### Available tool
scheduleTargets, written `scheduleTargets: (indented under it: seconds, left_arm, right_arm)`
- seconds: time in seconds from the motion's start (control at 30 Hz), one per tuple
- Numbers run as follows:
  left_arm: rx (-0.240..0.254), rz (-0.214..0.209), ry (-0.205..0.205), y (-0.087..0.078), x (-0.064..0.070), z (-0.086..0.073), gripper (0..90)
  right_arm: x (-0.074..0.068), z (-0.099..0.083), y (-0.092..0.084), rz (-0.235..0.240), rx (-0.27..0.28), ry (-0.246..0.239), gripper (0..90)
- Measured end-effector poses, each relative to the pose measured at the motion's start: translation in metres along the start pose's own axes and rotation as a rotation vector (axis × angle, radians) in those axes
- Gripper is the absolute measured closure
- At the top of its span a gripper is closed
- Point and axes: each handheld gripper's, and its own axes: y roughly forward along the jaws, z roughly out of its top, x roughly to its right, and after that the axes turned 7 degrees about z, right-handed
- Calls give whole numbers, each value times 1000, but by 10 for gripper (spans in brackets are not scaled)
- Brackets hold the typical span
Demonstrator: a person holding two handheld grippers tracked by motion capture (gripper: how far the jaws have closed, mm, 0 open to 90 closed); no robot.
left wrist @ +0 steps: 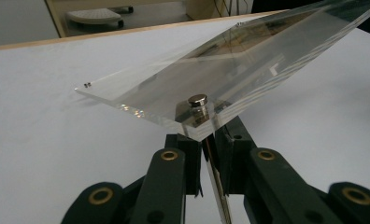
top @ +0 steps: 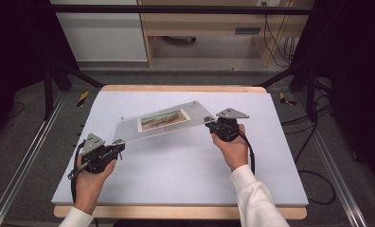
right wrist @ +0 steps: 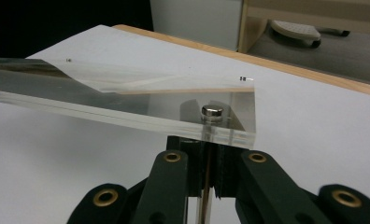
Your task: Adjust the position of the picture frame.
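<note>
You have the clear acrylic photo frame [top: 159, 122] lifted off the table [top: 176, 175] — left gripper [top: 118, 146] and right gripper [top: 209, 122] fingers clenched on opposite corners — with setting it down still left.

Black tongs [right wrist: 210, 186] clamp the corner of a clear acrylic frame [right wrist: 127, 105] above the white surface [right wrist: 57, 158].
</note>
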Motion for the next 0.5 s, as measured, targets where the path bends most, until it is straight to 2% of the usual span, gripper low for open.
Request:
scheduleTargets:
  seconds: [0.17, 0.2, 0.23, 0.5]
  left_arm:
    - [1, -41, 34, 11, 13, 9, 799]
    - [1, -41, 34, 11, 13, 9, 799]
    - [3, -56, 51, 16, 19, 11, 798]
    - [2, -107, 89, 30, 38, 17, 796]
  right_arm:
    - [7, -10, -23, -42, 11, 21, 845]
    - [7, -10, -23, -42, 11, 21, 845]
    - [10, -15, -32, -61, 15, 29, 844]
    - [19, -31, -62, -115, 26, 57, 844]
